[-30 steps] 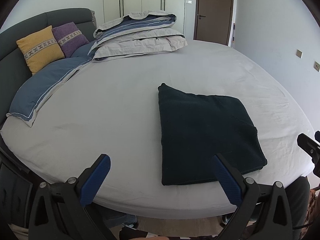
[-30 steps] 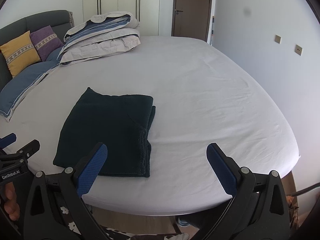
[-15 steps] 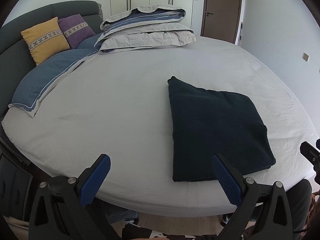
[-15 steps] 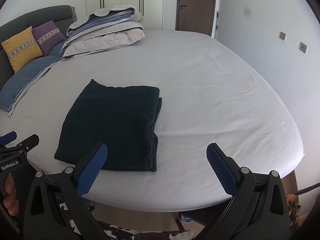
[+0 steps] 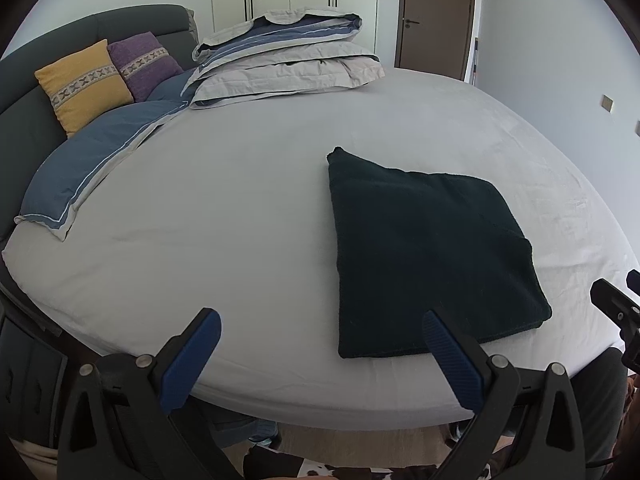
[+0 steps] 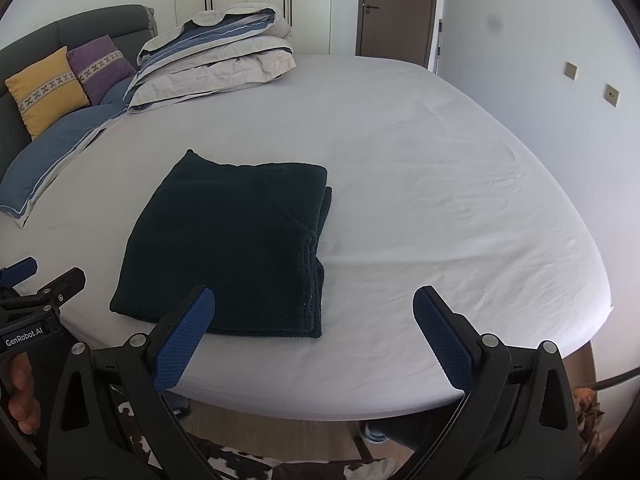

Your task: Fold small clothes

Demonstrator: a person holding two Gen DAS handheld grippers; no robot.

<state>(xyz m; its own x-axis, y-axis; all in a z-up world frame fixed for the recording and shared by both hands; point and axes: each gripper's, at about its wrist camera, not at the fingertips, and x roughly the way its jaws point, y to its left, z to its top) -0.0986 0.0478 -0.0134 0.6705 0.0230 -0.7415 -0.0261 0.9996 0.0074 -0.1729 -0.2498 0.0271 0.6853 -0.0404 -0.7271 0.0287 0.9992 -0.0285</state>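
Observation:
A dark green garment (image 5: 424, 248) lies folded into a flat rectangle on the grey bed sheet (image 5: 240, 200); it also shows in the right wrist view (image 6: 232, 244), with its stacked edges on the right. My left gripper (image 5: 320, 344) is open and empty, held off the bed's near edge, to the left of the garment's near end. My right gripper (image 6: 314, 332) is open and empty, just in front of the garment's near right corner. Each gripper shows at the edge of the other's view.
A folded duvet (image 5: 288, 64) lies at the far side of the bed. A blue pillow (image 5: 96, 156), a yellow cushion (image 5: 82, 84) and a purple cushion (image 5: 142, 64) sit at the far left by the dark headboard (image 5: 24, 128). A wall (image 6: 560, 92) is on the right.
Both grippers have moved slightly forward and up over the bed's near edge, so the garment sits a little lower and nearer in both views. The garment itself has not moved.

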